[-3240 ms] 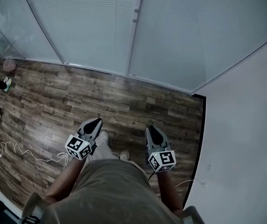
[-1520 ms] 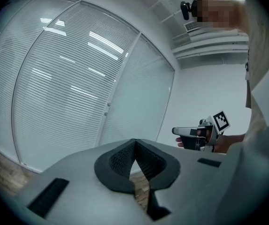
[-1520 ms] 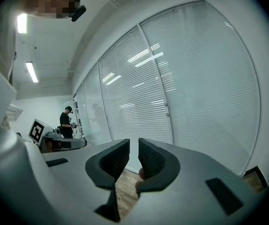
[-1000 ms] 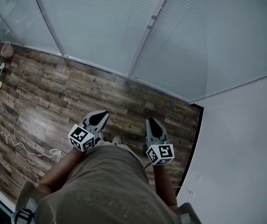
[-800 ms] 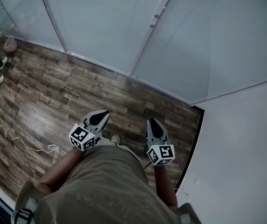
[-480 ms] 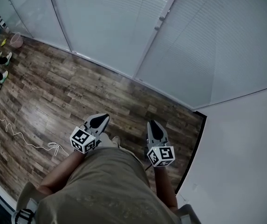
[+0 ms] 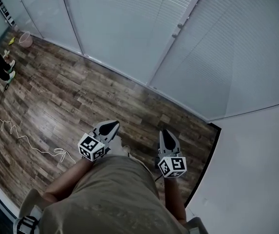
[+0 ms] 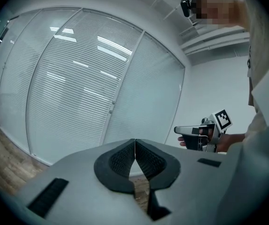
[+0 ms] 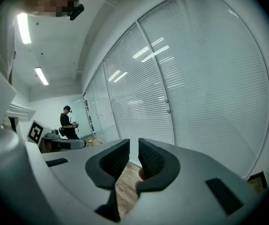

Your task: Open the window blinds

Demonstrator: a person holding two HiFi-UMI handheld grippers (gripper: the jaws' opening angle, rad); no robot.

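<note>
Blinds further right than before — left gripper, right gripper: fingers together, empty

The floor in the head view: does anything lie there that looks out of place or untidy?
Yes. A thin white cable lies loose on the wooden floor at the left, in untidy curls, ending in a loop near the left gripper; perhaps a trip hazard. The blinds hang even.

Window blinds ahead, beyond floor. Wall at right, meeting blinds in corner. Left gripper and right gripper side by side above floor, apart from blinds. Cable on floor, left.
</note>
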